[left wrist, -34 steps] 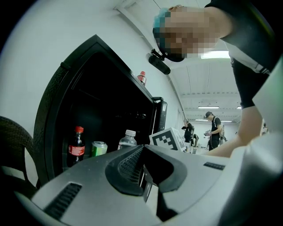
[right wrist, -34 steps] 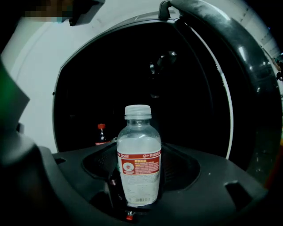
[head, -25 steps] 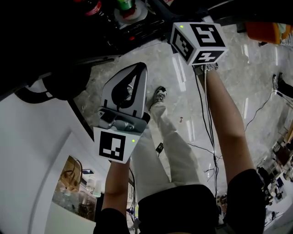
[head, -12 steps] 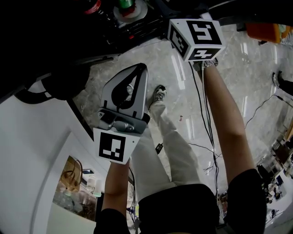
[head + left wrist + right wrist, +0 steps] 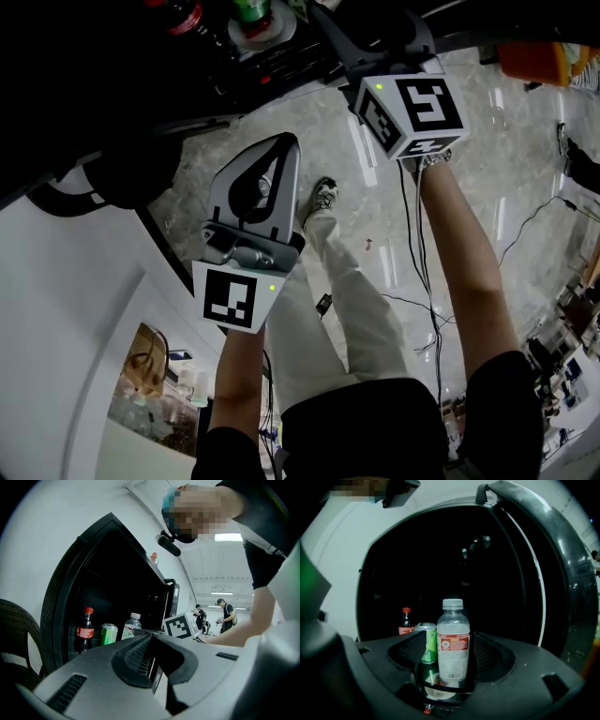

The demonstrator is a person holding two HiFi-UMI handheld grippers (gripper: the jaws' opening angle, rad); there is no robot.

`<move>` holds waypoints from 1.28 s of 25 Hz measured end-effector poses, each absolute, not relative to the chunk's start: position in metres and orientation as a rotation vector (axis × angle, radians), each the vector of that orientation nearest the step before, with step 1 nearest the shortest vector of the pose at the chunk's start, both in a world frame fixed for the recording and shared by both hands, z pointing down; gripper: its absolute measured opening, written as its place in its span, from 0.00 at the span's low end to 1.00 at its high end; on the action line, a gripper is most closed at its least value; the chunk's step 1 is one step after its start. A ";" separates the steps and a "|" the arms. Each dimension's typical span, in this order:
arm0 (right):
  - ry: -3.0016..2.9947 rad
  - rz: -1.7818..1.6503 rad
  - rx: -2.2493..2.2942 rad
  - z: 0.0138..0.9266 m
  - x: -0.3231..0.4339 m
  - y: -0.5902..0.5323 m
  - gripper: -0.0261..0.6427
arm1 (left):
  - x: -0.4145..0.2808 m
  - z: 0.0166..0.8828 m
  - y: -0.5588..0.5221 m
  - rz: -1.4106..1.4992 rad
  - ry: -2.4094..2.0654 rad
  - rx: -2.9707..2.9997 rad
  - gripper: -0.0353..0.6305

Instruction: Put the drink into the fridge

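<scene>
A clear drink bottle point(image 5: 453, 641) with a white cap and red label stands upright on the glass shelf of the open black fridge point(image 5: 440, 559). My right gripper point(image 5: 450, 639) is open around it, with a gap on each side of the bottle. Behind it stand a green can point(image 5: 427, 641) and a small cola bottle point(image 5: 406, 623). From the head view the bottle point(image 5: 265, 28) shows from above, and the right gripper point(image 5: 323, 19) reaches into the dark fridge. My left gripper point(image 5: 289, 139) hangs shut and empty over the floor; in its own view point(image 5: 151, 637) its jaws meet.
The fridge door point(image 5: 562, 573) stands open at the right. A white wall or cabinet point(image 5: 66, 281) fills the left. Cables point(image 5: 427, 281) trail across the marble floor by the person's leg and shoe point(image 5: 323, 197). Other people point(image 5: 225, 616) stand far back.
The right gripper's marker cube has slid down and right, back from the fridge a little. The bottle stays on the shelf. The left gripper has not moved.
</scene>
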State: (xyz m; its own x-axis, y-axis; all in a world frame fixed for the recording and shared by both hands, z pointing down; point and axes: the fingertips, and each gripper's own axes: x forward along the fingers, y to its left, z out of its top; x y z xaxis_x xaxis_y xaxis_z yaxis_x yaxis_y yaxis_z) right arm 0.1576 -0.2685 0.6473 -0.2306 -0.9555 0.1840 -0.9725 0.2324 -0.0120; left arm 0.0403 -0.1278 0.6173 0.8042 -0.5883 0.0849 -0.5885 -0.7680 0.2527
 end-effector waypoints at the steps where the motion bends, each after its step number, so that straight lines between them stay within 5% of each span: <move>1: -2.357 0.176 1.851 0.646 0.157 -0.264 0.49 | 0.041 0.617 -0.127 0.001 -0.905 2.725 0.07; 17: -2.386 0.468 1.956 0.608 0.169 -0.156 0.47 | 0.061 0.578 -0.106 -0.034 -0.903 2.706 0.07; 24: -2.313 0.644 2.081 0.586 0.187 -0.095 0.09 | 0.076 0.538 -0.092 -0.050 -0.891 2.756 0.07; 32: -2.353 0.675 2.060 0.520 0.189 -0.058 0.06 | 0.096 0.474 -0.071 -0.065 -0.849 2.770 0.07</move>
